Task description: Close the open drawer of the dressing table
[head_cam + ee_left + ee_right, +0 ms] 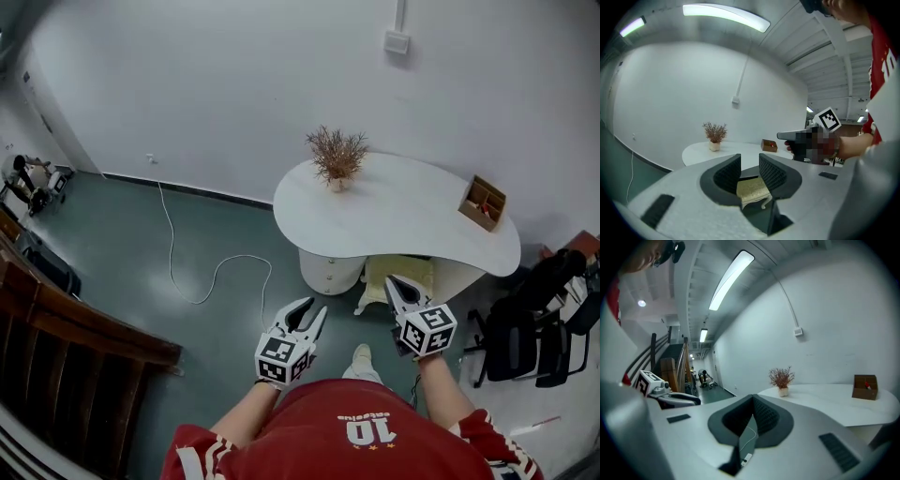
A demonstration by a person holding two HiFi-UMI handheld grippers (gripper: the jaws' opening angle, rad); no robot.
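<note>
The white dressing table [403,211] stands by the far wall, its rounded drawer pedestal [330,272] under the left end. I cannot tell from here whether a drawer stands open. A cream stool [401,275] sits tucked under the top and also shows as the stool [752,190] between the left jaws. My left gripper [314,307] [750,159] hangs in the air short of the table, open, holding nothing. My right gripper [389,279] [753,399] is beside it, shut and empty, with its tips over the stool.
On the table stand a dried plant in a pot [337,157] [715,133] [781,378] and a wooden box [482,202] [769,146] [865,386]. A white cable [187,272] lies on the floor at left. Black chairs [525,328] are at right, a wooden stair rail [75,328] at left.
</note>
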